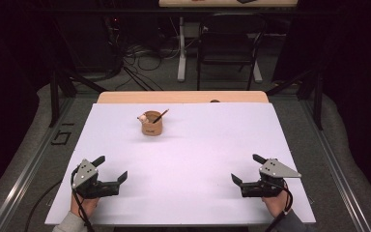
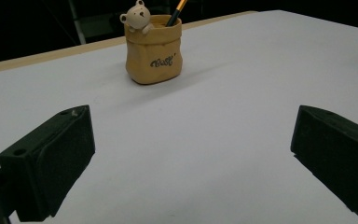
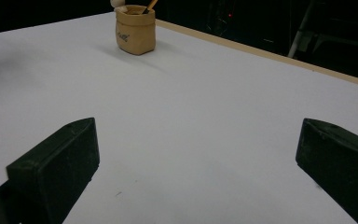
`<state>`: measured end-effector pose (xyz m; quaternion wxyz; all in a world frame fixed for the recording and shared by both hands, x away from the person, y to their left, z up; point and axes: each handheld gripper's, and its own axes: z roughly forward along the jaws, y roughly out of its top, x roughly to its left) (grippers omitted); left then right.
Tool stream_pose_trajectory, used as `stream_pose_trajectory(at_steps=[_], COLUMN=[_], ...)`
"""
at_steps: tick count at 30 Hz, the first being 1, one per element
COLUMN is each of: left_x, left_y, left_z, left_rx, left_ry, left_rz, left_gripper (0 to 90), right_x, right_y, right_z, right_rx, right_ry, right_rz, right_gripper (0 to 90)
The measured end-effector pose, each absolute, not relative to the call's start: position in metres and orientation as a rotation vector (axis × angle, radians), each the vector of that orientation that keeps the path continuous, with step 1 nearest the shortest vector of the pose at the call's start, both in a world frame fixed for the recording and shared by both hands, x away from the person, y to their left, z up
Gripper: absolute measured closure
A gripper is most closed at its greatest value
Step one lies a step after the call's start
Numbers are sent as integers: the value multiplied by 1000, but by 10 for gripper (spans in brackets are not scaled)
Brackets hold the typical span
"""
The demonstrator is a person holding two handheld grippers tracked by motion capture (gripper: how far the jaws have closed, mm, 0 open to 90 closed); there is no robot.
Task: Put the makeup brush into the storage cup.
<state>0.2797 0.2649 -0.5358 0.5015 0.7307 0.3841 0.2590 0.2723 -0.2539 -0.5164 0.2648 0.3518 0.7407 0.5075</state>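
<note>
A small tan pen holder [image 1: 151, 126] shaped like a sack stands upright on the white table [image 1: 198, 145], toward its far edge and a little left of the middle; it serves as the landmark here. A pale bear figure [image 1: 142, 117] peeks over the holder's rim on its left side; a pencil [image 1: 161, 116] leans out of the holder toward the right, its dark tip down inside; dark lettering [image 2: 163, 61] runs across the holder's front in the left gripper view.

The left hand-held gripper [image 1: 111, 169] rests low over the table well apart from the holder, nearer the person and to the holder's left; its jaws stand wide apart with nothing between them. The right hand-held gripper [image 1: 248, 168] sits well apart from the holder too, nearer the person and far to the holder's right; its jaws are likewise spread wide and hold nothing.

In the left gripper view the holder stands ahead between the two black jaws, slightly left of centre; in the right gripper view the holder shows far off at the upper left, beyond the bare white surface.
</note>
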Motion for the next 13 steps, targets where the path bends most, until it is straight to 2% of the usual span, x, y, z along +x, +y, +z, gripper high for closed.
stream_pose_trajectory(at_steps=[13], left_x=[286], left_y=[264], left_z=[-539], left_rx=[1805], left_ry=[934], left_rz=[588], left_gripper=[0], right_x=[278], right_y=[-255], right_z=[-517], right_rx=[962], right_ry=[2003], right_rz=[1369], right_gripper=[0])
